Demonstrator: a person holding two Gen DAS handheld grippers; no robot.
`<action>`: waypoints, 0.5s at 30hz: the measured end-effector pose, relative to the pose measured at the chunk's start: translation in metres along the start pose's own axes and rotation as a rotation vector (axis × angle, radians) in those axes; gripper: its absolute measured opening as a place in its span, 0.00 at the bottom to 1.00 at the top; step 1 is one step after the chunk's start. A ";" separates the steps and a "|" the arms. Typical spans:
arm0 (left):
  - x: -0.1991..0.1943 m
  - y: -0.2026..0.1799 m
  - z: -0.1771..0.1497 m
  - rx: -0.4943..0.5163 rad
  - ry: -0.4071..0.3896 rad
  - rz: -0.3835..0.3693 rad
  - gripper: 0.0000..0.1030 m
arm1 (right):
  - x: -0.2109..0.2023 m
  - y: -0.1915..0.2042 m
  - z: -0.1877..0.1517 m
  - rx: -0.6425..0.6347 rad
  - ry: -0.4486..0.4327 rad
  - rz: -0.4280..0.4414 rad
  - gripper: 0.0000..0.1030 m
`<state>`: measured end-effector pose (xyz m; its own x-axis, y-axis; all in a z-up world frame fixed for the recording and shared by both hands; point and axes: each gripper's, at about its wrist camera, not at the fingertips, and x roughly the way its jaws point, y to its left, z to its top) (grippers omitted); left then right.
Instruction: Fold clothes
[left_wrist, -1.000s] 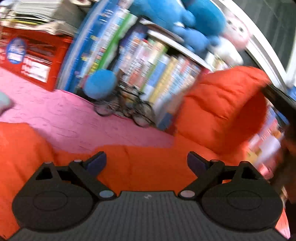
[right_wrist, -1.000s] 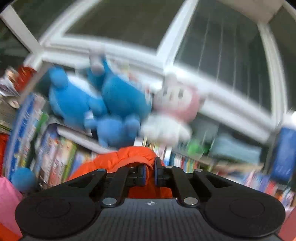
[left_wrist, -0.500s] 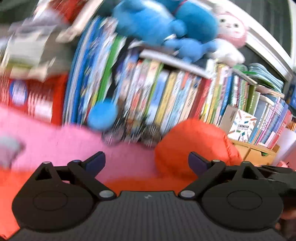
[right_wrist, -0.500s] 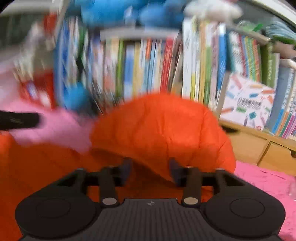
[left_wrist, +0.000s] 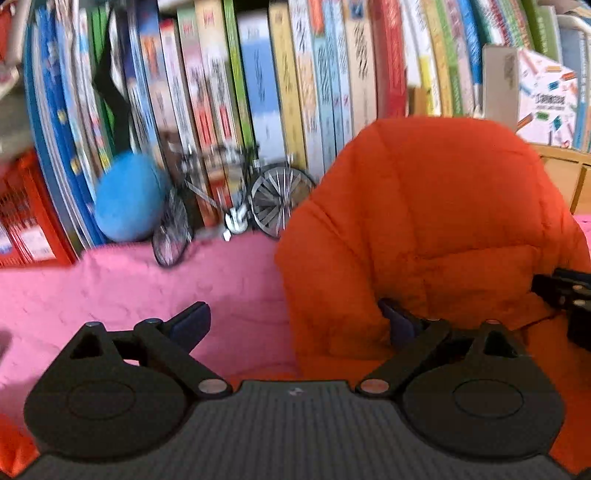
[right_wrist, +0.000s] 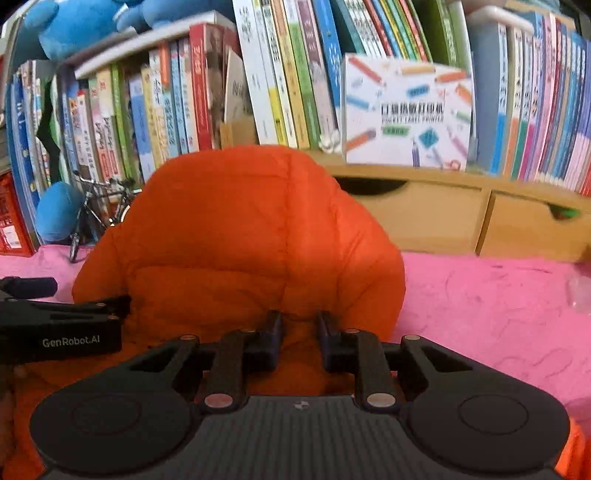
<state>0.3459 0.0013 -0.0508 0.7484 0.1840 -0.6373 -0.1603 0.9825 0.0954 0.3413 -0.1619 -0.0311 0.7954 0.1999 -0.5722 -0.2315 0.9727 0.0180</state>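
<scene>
Plainly, the orange puffer jacket lay on the pink cloth of the worktop, one padded part of it standing up in a rounded hump in front of the row of books. The right claw sat low at the base of that hump, its jaws narrow and closing, with a ridge of orange fabric between them; whether the pads already pressed on it could not be told. The left claw stood wide, one finger over bare pink cloth and the other tucked against the edge of the jacket, holding nothing.

The main risk, as I judged it, was a thin pinch: slippery quilted shell caught only by its outer layer would likely slide out once the right claw pulled, and the hump would spring back instead of folding flat. The puffy filling might also resist a crease, so the fold could open again if released too soon. A model bicycle and a blue ball stood near the jacket by the books; a wide sweep of fabric could knock them over.
</scene>
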 end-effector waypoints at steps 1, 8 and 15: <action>0.005 0.002 0.001 -0.013 0.019 -0.013 1.00 | 0.003 0.001 -0.001 -0.001 0.009 -0.002 0.22; -0.009 0.018 -0.002 -0.028 0.011 -0.035 0.99 | 0.001 0.004 0.000 0.003 -0.001 -0.009 0.23; -0.108 0.042 -0.038 0.015 -0.067 -0.051 0.99 | -0.098 0.000 -0.024 0.033 -0.149 0.121 0.68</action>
<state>0.2340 0.0216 -0.0066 0.7970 0.1348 -0.5887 -0.1115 0.9909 0.0760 0.2496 -0.1847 0.0054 0.8376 0.3285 -0.4365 -0.3139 0.9433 0.1077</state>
